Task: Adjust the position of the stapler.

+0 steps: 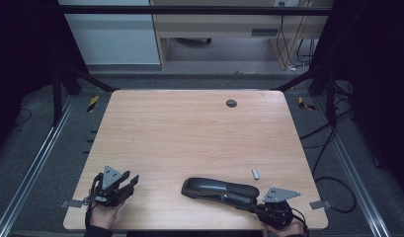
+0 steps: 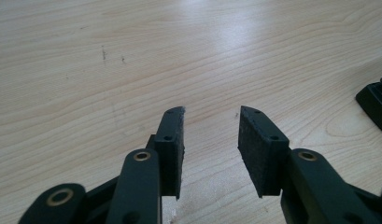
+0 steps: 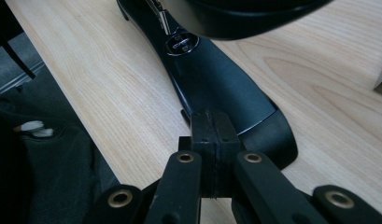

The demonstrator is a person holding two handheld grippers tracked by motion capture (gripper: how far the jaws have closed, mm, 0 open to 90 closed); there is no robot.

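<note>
Stapler: we see a long black stapler (image 1: 217, 188) lying flat on the table (image 1: 189, 128); its rear end lies directly ahead of the right jaws, touching them or just under their tips.
Right gripper (image 3: 212, 120): the jaws are pressed together, pad against pad, and nothing is between them; they are set at the stapler's tail and do not pinch it.
Left gripper (image 2: 211, 114): the jaws stand spread, with only bare wood between and ahead of them; a dark corner, probably the stapler's front end, lies far off beside the right-hand jaw.
Small grey piece (image 1: 256, 174): it lies on the wood near the stapler, beyond the right jaws and apart from them.
Done so far: we judge that the right hand has arrived at the stapler; no grip is made.
Left to do: we think almost all the handling remains, because the stapler is not lifted and the left jaws are well apart from it.
Unclear: we cannot tell whether the closed tips press down on the tail or only rest against it.
</note>
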